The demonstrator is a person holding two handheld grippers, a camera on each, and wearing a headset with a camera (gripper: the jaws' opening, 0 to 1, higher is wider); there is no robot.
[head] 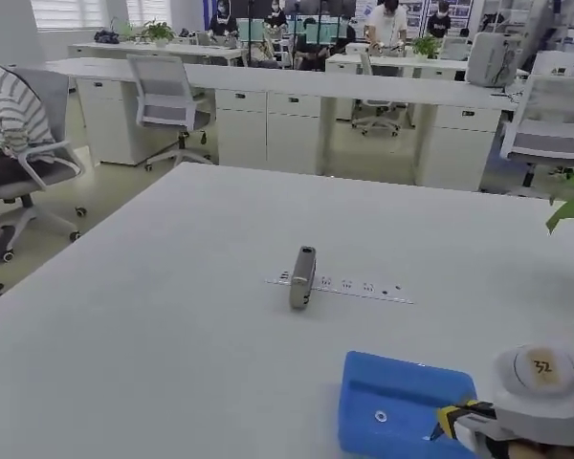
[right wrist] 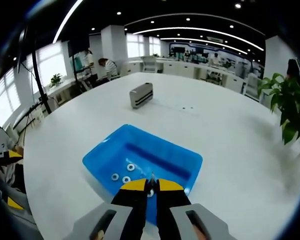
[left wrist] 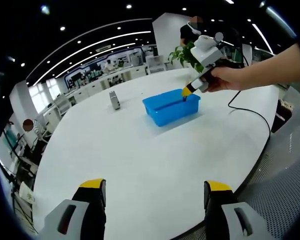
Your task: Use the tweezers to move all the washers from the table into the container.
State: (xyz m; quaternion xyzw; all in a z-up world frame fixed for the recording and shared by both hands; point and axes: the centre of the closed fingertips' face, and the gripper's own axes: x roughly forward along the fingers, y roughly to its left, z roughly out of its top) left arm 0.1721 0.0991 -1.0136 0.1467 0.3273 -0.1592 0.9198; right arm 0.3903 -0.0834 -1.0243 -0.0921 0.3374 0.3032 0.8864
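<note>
Right hand-held gripper (right wrist: 152,186): jaws pressed together, pinching tweezers (right wrist: 152,178); tweezer tips point down inside container (right wrist: 187,159).
Left hand-held gripper (left wrist: 155,192): jaws spread wide, nothing btwn them; held over surface (left wrist: 140,150) near its curved edge.
Container: blue, rectangular, btwn grey block (head: 302,277) & surface edge nearest the person.
Washers in container (right wrist: 131,167): three, flat on its floor.
Washers on surface (head: 367,287): short row beside grey block, mid-surface.

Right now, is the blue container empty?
No, at least three washers lie on the floor of the blue container.
</note>
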